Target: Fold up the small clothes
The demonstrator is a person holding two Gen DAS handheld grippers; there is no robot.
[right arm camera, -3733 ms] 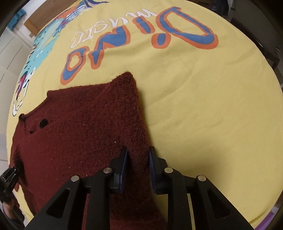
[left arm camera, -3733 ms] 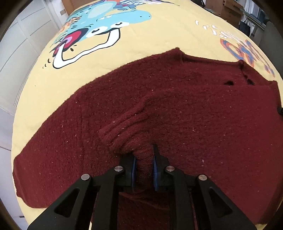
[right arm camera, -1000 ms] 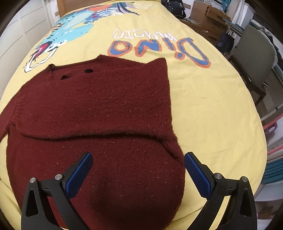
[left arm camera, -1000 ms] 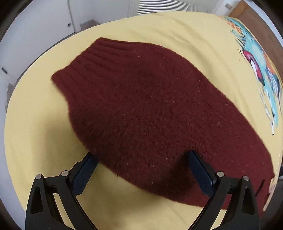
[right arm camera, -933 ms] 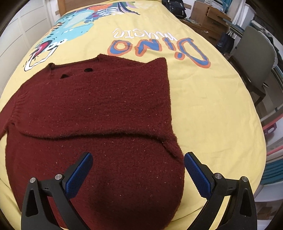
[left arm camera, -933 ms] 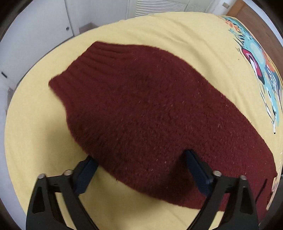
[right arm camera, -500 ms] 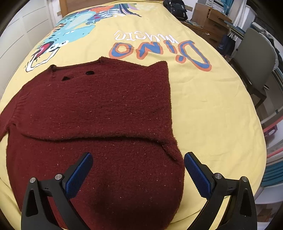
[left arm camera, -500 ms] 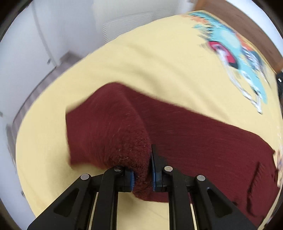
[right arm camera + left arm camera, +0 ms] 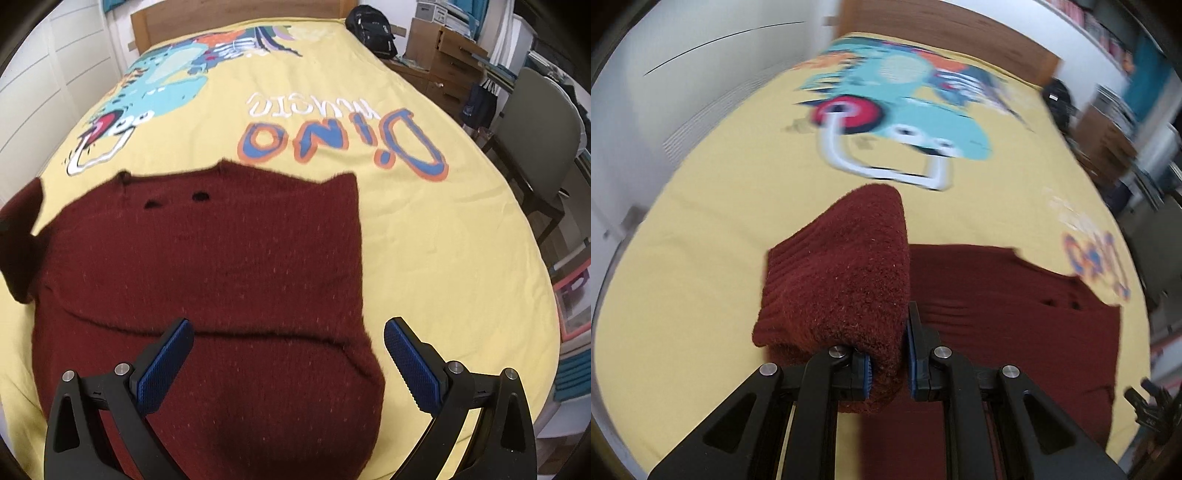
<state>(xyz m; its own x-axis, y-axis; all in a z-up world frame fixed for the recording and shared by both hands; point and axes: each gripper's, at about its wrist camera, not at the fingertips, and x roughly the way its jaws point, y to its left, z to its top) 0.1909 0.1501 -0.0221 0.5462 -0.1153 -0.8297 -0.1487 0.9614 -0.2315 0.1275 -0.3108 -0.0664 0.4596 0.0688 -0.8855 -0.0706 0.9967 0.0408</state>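
Sleeve (image 9: 849, 280) between left tool (image 9: 889, 363) pads

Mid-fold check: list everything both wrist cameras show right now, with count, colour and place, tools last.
sweater: one, dark red, flat on the bedspread, right side folded in
sleeve: one, dark red, lifted at the sweater's left
bedspread: one, yellow with dinosaur print, under the sweater
headboard: one, wood, far end
backpack: one, black, beside the bed's far right corner
chair: one, grey-green, right of the bed
drawers: one, wood, far right
left tool: shut on the sleeve
right tool: open, above the sweater's near right part
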